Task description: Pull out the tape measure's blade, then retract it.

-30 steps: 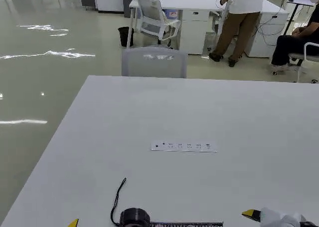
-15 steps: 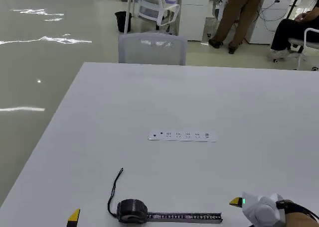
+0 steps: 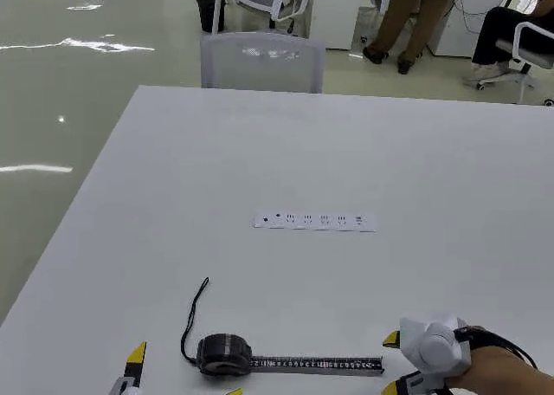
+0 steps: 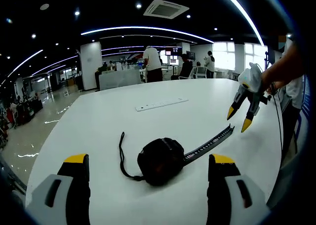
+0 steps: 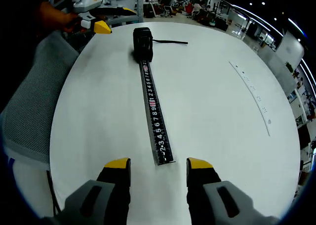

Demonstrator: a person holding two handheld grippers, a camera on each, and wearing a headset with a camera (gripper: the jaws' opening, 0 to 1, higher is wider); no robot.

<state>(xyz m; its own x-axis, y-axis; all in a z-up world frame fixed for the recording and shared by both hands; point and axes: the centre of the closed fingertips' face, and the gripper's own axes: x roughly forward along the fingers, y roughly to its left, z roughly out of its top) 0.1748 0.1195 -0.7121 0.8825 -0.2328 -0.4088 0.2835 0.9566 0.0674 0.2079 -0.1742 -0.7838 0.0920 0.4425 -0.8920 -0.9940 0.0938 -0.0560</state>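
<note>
Tape measure with blade extended; right gripper, jaws apart, now nearer the blade's tip than before; left gripper, jaws apart, facing its case.

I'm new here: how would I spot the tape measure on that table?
On the big white table, look near the front edge, before the flat white power strip. The tape measure is the only dark round case, with a cord loop and numbered blade drawn out.
</note>
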